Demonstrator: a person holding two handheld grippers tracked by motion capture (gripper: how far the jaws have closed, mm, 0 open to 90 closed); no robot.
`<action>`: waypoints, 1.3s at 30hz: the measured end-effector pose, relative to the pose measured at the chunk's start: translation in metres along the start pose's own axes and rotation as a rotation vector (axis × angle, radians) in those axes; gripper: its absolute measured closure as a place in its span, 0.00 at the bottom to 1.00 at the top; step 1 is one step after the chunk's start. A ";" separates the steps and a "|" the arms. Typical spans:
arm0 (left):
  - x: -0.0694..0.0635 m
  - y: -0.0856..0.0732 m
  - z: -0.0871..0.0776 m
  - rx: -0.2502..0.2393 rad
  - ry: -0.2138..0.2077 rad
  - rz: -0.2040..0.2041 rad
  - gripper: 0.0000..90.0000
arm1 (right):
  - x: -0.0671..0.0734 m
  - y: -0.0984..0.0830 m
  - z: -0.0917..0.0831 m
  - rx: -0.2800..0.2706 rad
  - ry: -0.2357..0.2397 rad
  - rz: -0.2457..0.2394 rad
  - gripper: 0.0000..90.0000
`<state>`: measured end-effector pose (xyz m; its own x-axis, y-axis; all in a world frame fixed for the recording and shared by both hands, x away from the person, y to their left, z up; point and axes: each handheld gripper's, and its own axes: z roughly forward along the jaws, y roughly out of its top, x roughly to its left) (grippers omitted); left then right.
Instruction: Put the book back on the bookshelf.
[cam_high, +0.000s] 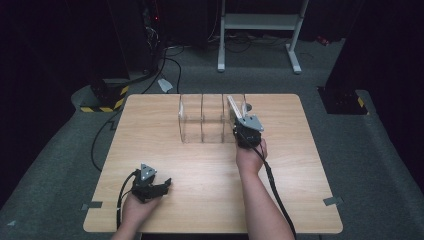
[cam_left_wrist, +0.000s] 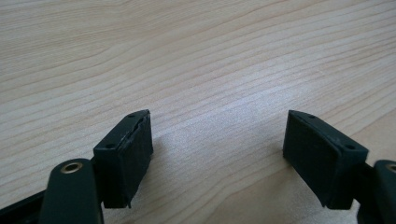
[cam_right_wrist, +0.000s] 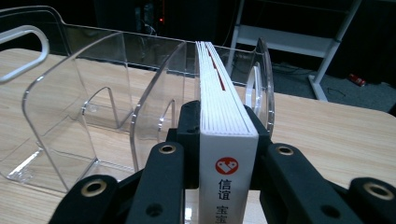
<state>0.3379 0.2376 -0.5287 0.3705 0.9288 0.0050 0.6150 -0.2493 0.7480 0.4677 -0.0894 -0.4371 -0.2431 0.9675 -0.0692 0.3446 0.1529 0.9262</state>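
While the wooden table (cam_high: 210, 165) is carrying everything in the scene, its near half is lying bare under the person's two forearms.

Item: clear acrylic file rack (cam_high: 202, 120), standing upright at the far middle of the table, its curved dividers forming slots side by side. In the right gripper view the rack (cam_right_wrist: 93, 107) is showing its see-through walls, with a rounded handle cut-out at the left edge.

Item: white book (cam_right_wrist: 226, 135), held spine toward the camera, a red round logo and dark characters showing on the spine. It is sitting at the rack's right end, its far part reaching in between the last two dividers. In the high view the book (cam_high: 235, 109) is slanting up over that right end.

Item: right gripper (cam_right_wrist: 229, 140), its jaws clamping the book from both sides near the spine. In the high view this gripper (cam_high: 247, 131) is hanging just near of the rack's right end.

Item: left gripper (cam_high: 149, 184), resting at the near left of the table, well apart from the rack. In its own view its jaws are standing wide apart, bare wood between them.
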 end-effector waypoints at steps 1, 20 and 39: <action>0.000 0.000 0.000 0.003 0.000 0.004 0.27 | -0.001 0.000 0.001 0.000 0.001 0.000 0.84; 0.000 0.000 0.000 0.001 0.001 0.001 0.27 | 0.000 -0.007 0.002 -0.005 -0.026 0.006 0.83; 0.000 0.000 0.000 0.001 -0.005 0.002 0.27 | 0.005 -0.027 -0.006 0.039 -0.024 0.029 0.82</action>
<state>0.3375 0.2377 -0.5285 0.3753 0.9269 0.0035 0.6152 -0.2519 0.7471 0.4522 -0.0896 -0.4599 -0.2107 0.9762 -0.0524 0.3862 0.1323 0.9129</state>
